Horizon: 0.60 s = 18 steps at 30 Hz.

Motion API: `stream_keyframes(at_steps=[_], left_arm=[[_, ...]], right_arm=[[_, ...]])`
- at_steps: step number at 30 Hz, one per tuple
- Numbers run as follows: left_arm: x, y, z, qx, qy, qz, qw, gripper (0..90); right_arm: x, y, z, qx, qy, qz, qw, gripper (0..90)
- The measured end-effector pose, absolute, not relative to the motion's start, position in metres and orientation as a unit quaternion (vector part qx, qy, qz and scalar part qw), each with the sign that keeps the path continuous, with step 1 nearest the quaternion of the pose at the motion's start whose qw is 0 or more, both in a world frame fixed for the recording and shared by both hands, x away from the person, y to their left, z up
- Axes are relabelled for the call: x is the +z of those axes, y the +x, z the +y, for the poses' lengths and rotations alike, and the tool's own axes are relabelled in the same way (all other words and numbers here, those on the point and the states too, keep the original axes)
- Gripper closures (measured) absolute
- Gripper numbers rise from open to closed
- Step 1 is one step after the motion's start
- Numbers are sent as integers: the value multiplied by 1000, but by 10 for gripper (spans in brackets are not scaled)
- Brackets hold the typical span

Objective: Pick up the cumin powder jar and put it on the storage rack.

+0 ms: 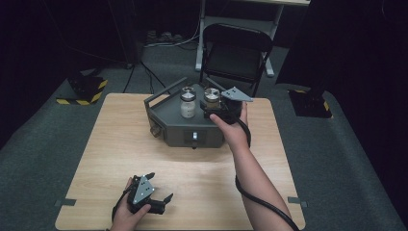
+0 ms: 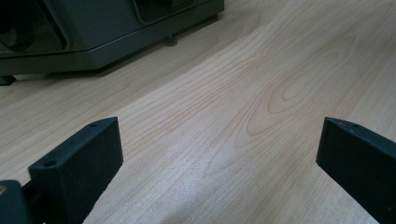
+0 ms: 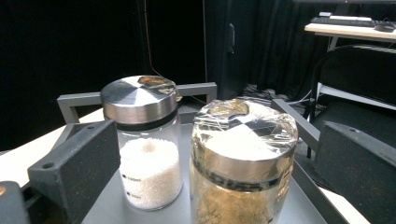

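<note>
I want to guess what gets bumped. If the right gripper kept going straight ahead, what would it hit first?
Most likely the glass jar of brown grains with a shiny metal lid. It stands right between the open right gripper jaws, nearer than the glass jar of white beads beside it.

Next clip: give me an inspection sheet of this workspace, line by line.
Surface: light wooden table, bare around the grey metal tray box.
Job's things: glass jar of white granules and glass jar of tan powder, both steel-lidded, upright on the tray box.
Clutter: nothing seen.
Grippers: right gripper open, jaws flanking the tan jar; left gripper open, nothing between its jaws.
Cables: black cable trailing along the right forearm.
Surroundings: black folding chair, dark curtains, grey carpet.
</note>
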<state>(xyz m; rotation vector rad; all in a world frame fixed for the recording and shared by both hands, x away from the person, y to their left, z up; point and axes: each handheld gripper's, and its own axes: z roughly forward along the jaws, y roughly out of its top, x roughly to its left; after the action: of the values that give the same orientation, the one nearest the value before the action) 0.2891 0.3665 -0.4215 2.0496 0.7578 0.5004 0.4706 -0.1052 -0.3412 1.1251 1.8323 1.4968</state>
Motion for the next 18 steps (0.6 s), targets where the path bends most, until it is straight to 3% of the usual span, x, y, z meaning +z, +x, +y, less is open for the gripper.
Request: stream_keyframes(at_steps=[18], left_arm=[[-421,289,366,202,825,302,433,8]], right_arm=[[-339,442,-117,562,405,672,262,3]])
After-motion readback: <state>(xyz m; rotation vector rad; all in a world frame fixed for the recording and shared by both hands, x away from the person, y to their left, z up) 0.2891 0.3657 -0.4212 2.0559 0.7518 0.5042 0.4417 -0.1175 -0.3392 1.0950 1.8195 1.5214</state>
